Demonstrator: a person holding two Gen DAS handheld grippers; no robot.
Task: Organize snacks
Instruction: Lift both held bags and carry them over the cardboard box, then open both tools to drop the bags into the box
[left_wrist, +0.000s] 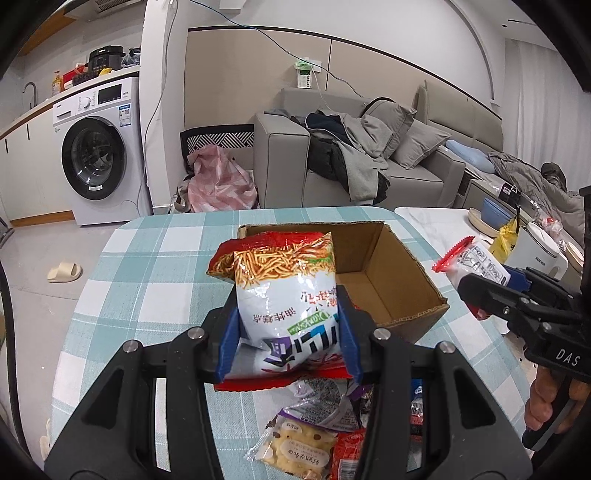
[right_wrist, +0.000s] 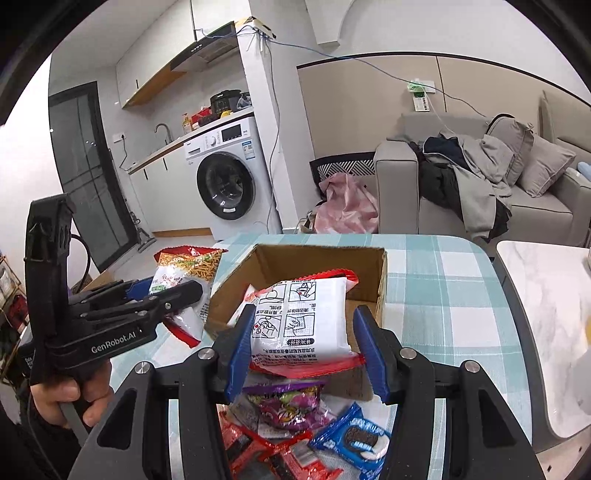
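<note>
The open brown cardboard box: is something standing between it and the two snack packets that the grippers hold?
Nothing visible blocks the way. The left gripper holds the white-and-red noodle-snack bag and the right gripper the white packet with red edges above the brown cardboard box, whose top is open.

worktop cloth (left_wrist: 155, 258): teal-white check | cardboard box (left_wrist: 388, 280): brown | noodle-snack bag (left_wrist: 284, 288): red-white, orange sticks | cookie packet (right_wrist: 354, 439): blue | tongs pads (left_wrist: 231, 343): blue

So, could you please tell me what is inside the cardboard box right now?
The cardboard box looks empty: bare brown floor and walls show on its right side. The noodle-snack bag held in the left gripper covers the box's left part, so that area cannot be checked.
</note>
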